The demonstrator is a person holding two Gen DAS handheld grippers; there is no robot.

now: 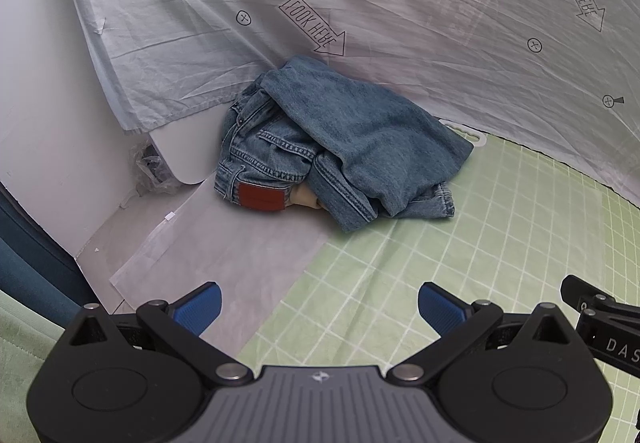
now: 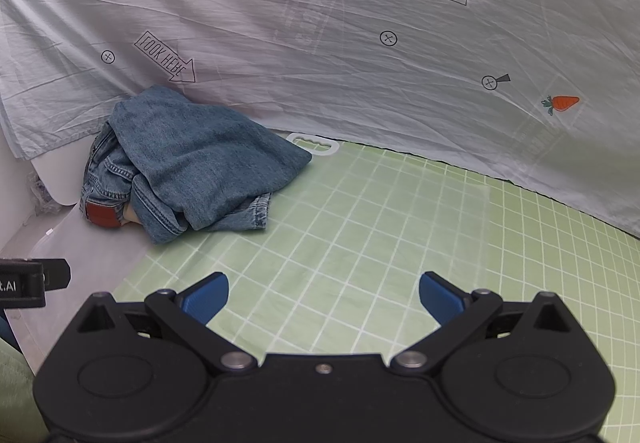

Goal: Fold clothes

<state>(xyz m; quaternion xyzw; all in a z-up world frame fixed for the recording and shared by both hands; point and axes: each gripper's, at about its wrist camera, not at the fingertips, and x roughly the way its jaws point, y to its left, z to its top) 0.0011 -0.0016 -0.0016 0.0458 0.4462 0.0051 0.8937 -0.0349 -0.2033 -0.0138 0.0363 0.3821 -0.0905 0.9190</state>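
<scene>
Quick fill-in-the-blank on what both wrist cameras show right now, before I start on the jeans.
1. The jeans lie in a crumpled heap, not yet ____.
2. Both the left gripper and the right gripper are ____ and hold nothing.
3. The checked mat under the grippers is ____ in colour.
4. The sheet behind the jeans has orange ____ printed on it.

Missing words: folded; open; green; carrots
</scene>
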